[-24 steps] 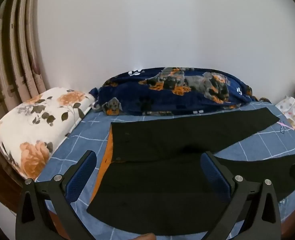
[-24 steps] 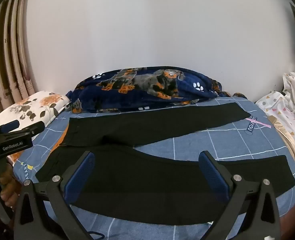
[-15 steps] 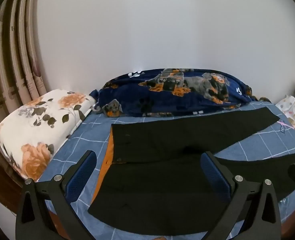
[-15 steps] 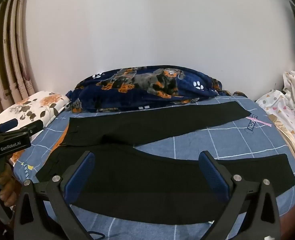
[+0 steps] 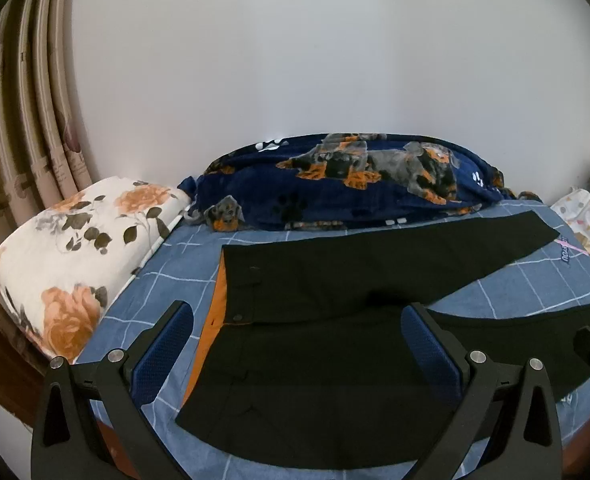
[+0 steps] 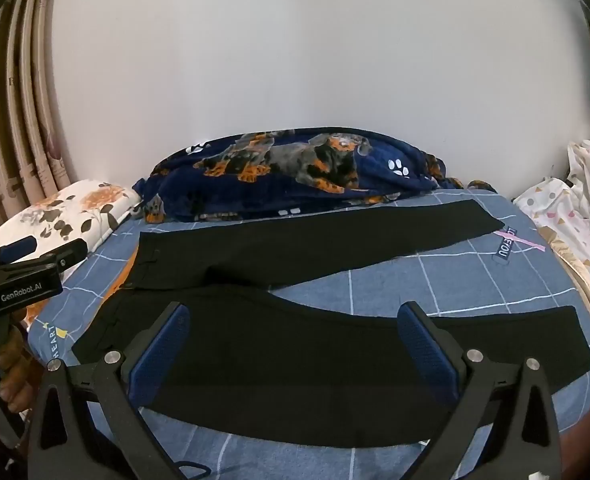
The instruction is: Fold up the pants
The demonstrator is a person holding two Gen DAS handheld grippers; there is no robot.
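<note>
Pants [image 5: 335, 344] lie unmoved on the bed [image 6: 435, 280], both legs still spread.

Both cameras sit at the near edge of the bed [image 5: 535, 280], looking across it and slightly downward toward the white wall [image 5: 295, 60] behind. The left wrist view stands nearer the bed's left end, close to the floral pillow [image 5: 83, 248]. The right wrist view stands further right along the same edge, so the pillow [image 6: 75, 208] appears smaller. Both share the black pants [image 5: 335, 300] [image 6: 315, 340] spread on the bed and the dog-print blanket [image 5: 355, 184] [image 6: 295, 172] against the wall.
</note>
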